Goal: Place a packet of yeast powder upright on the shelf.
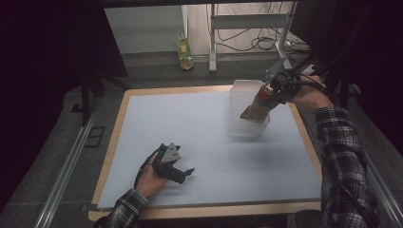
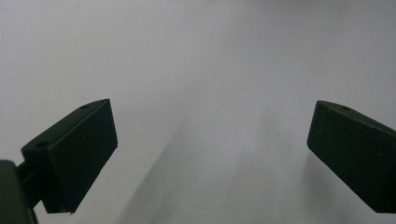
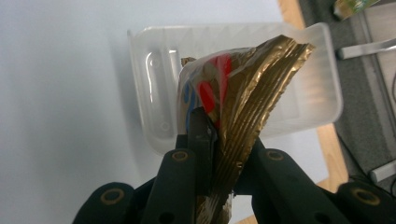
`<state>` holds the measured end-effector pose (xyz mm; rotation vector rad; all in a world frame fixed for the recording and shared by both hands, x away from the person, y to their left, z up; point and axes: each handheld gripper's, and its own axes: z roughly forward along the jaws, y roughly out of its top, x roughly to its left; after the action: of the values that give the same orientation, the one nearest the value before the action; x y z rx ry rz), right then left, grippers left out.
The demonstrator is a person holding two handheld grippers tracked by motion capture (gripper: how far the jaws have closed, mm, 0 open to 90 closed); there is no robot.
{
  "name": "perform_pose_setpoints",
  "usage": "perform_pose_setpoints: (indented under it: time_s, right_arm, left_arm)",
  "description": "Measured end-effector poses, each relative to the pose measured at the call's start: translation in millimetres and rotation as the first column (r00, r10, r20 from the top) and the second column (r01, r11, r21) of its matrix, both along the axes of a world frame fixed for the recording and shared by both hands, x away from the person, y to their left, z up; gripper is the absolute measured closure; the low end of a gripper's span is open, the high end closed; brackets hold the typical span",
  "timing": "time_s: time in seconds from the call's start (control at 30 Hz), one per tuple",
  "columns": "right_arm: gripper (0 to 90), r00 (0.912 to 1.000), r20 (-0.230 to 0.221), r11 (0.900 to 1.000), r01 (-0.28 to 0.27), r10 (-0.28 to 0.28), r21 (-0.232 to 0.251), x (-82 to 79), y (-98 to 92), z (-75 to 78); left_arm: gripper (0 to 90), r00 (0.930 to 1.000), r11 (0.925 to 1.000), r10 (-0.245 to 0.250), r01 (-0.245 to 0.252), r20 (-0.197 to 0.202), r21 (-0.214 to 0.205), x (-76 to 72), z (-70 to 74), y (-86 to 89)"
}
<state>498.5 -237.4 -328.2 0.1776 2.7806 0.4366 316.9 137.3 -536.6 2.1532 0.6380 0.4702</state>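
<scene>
A gold foil snack bag [image 1: 259, 104] with red and blue print hangs tilted over a clear plastic tray [image 1: 237, 97] at the table's back right. My right gripper [image 1: 278, 88] is shut on the bag's crimped end. In the right gripper view the bag [image 3: 243, 88] rises between the jaws above the tray [image 3: 308, 102]. My left gripper [image 1: 183, 175] rests low on the pale blue mat [image 1: 190, 123] near the front left, open, nothing between its fingers [image 2: 74, 154].
The mat lies on a wooden board [image 1: 119, 123] with edges on all sides. A bottle [image 1: 184, 52] stands on the floor beyond the table, near metal frame legs [image 1: 212, 42] and cables. Dark surroundings flank both sides.
</scene>
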Motion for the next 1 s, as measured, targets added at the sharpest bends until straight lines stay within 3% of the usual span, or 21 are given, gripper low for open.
perform_pose_setpoints:
  time_s: [0.13,0.23,0.37,0.47,0.53,0.67,0.83,1.0]
  right_arm:
    - [82.1,0.9997,-0.023,0.9995,0.011,-0.012,-0.030,7.4,9.6,-13.5]
    - [81.7,0.9992,-0.035,0.9995,0.019,-0.020,-0.025,13.1,16.2,-24.8]
    - [77.5,0.9984,-0.044,0.9956,0.039,-0.035,0.085,16.3,22.7,-38.0]
    - [69.3,0.9964,-0.057,0.9931,0.068,-0.063,0.096,18.0,23.1,-42.3]
    - [59.6,0.9952,-0.038,0.9918,0.094,-0.091,0.087,15.9,22.6,-43.9]
    - [52.2,0.9927,-0.028,0.9823,0.120,-0.117,0.143,13.3,18.3,-40.9]
    - [40.0,0.9899,-0.042,0.9737,0.141,-0.136,0.179,10.3,17.5,-40.1]
    - [28.4,0.9798,-0.048,0.9559,0.200,-0.194,0.215,8.8,17.2,-39.8]
  left_arm:
    - [1.7,1.0000,1.0000,0.004,-0.004,-0.006,-0.002,-0.3,-0.4,0.1]
    - [1.7,0.9999,1.0000,0.003,-0.003,-0.011,-0.007,-0.2,-1.0,-0.2]
    - [1.7,1.0000,1.0000,0.000,0.000,-0.009,-0.001,-0.6,-0.4,-0.3]
    - [1.7,1.0000,1.0000,0.000,0.000,-0.006,-0.003,-0.8,-0.1,0.0]
    - [1.7,1.0000,1.0000,0.000,0.000,-0.005,-0.004,-0.3,0.0,0.4]
    - [1.7,1.0000,1.0000,0.001,-0.001,-0.007,-0.003,-0.4,-0.3,-0.1]
    - [1.6,1.0000,1.0000,0.002,-0.001,-0.003,0.004,-0.1,-0.7,-0.6]
    - [1.5,1.0000,1.0000,0.007,-0.007,-0.004,-0.001,0.0,-0.5,0.1]
